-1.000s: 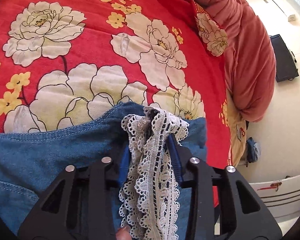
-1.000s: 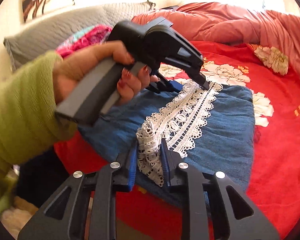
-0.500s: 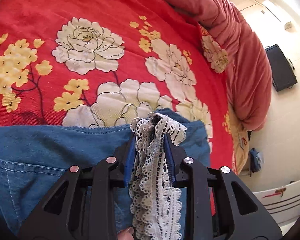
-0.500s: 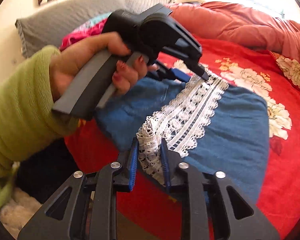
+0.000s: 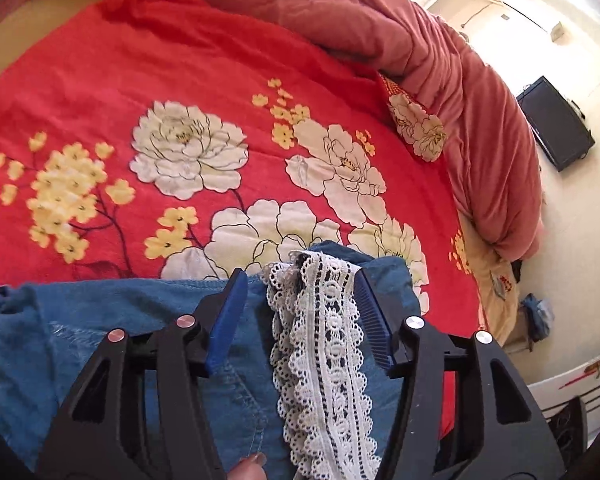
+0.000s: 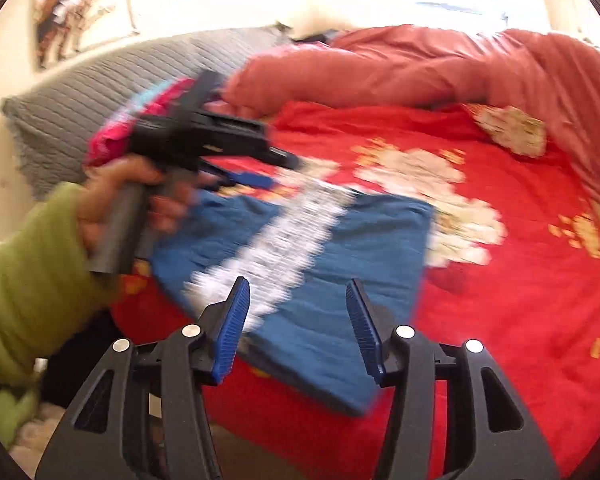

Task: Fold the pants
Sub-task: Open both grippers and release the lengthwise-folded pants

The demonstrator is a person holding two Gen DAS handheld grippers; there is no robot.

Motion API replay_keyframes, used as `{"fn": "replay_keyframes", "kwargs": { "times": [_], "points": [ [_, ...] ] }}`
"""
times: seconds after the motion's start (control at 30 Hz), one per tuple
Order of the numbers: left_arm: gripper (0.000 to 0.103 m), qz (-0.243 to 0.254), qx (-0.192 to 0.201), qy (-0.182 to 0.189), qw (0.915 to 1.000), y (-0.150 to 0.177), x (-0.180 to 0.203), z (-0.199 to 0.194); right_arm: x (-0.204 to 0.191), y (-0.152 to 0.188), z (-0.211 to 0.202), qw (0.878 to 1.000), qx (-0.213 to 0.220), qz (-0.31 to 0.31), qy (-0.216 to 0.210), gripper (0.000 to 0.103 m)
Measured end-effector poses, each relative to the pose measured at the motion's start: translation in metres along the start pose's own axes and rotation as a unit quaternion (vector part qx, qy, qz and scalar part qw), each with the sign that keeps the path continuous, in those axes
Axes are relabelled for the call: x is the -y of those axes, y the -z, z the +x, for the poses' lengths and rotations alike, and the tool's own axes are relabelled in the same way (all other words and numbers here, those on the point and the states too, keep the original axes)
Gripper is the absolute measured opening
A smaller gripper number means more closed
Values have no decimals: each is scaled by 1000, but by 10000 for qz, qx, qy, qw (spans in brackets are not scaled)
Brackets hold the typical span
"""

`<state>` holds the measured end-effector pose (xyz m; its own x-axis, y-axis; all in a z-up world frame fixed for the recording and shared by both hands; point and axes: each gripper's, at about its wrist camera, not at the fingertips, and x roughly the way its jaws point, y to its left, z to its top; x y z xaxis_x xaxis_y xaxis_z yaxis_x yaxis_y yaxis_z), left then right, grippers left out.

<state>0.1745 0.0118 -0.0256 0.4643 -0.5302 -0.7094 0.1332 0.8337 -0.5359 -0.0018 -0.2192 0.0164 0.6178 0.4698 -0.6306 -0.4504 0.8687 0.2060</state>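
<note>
Your hand-held grippers are letting go
Left hand-held gripper and right hand-held gripper are opening, pads clear of the folded pants on the bed.

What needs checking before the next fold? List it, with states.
1. Left gripper clear of cloth: not ok, jaws opening but lace trim lies between them, near one pad.
2. Right gripper released: ok, jaws opening, nothing pinched.
3. Pants folded flat on red floral bedspread: ok.
4. Near edge fully on bed: cannot tell, it lies at the edge.
5. Lace lying straight: cannot tell, right view blurred.
</note>
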Motion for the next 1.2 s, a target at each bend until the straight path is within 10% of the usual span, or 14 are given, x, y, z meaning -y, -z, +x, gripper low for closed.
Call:
{"fn": "replay_keyframes", "kwargs": {
  "times": [0.33,0.63,1.2],
  "points": [
    [61,1376,42,-532,9891,67,53,-13,5,37,32,9950,-1000,-35,47,50],
    [62,1760,-171,-1147,9775,114,42,2,4,45,26,9948,-1012,57,-80,52],
    [68,1788,-6,-1135,9773,129,42,-26,24,25,-4,9966,-407,672,249,69]
  ]
}}
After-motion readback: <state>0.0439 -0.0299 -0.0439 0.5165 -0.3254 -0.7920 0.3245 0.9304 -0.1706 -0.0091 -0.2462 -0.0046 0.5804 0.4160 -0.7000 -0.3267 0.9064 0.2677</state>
